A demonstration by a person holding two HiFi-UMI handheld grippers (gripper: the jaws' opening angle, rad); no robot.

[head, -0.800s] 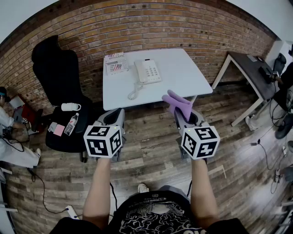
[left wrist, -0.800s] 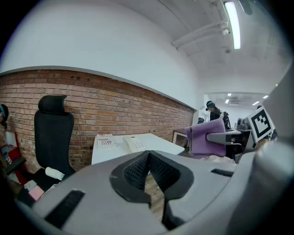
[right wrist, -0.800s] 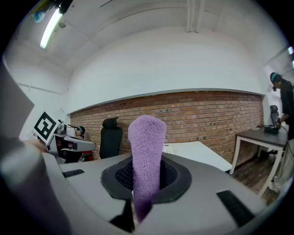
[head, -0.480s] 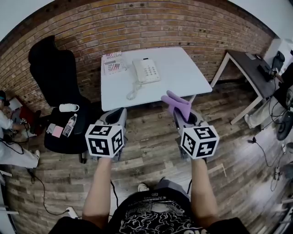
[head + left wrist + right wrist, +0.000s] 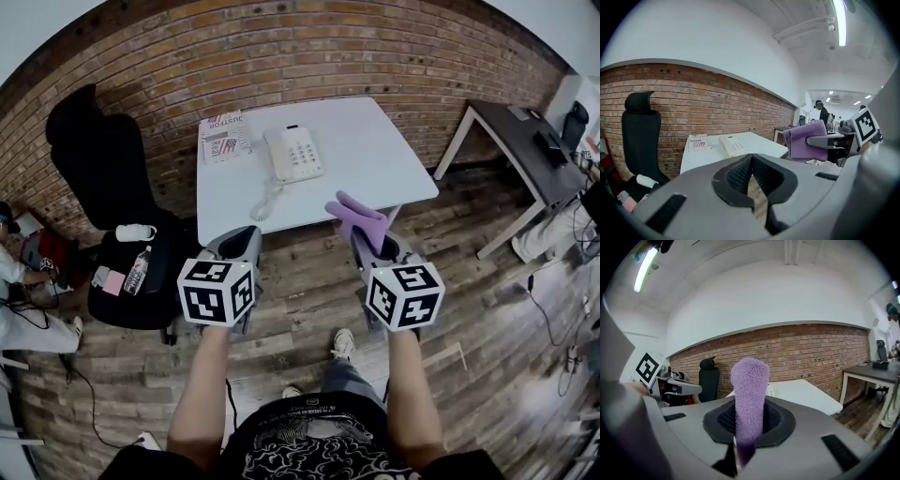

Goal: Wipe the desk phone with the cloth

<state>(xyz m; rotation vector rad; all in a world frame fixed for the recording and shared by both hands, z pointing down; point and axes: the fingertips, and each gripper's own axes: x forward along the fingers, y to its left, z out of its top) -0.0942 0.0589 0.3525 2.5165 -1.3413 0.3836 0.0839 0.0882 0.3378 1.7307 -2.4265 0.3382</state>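
The left tongs (image 5: 751, 164) are pressed together at the tips, and we see nothing between them. The right tongs (image 5: 749, 414) pinch the cloth (image 5: 749, 380), which stands up out of them as one thick purple fold.

We count two tongs, one cloth, one phone, one booklet, one chair and two tables. In the head view the left tongs (image 5: 238, 234) and right tongs (image 5: 371, 236) are side by side, apart from each other, over the wooden floor (image 5: 300, 309) just short of the white table (image 5: 375, 150). The cloth (image 5: 356, 214) reaches up to that table's near edge and touches nothing on it.

The phone (image 5: 293, 153) lies flat on the white table, toward its back left, well apart from the cloth. Its coiled cord (image 5: 264, 199) runs toward the near edge. The booklet (image 5: 223, 137) lies just left of the phone, at the back corner. The black chair (image 5: 98, 159) stands left of the table, with a bottle (image 5: 139, 264) on its seat. The second table (image 5: 520, 141), a dark one, stands off to the right.
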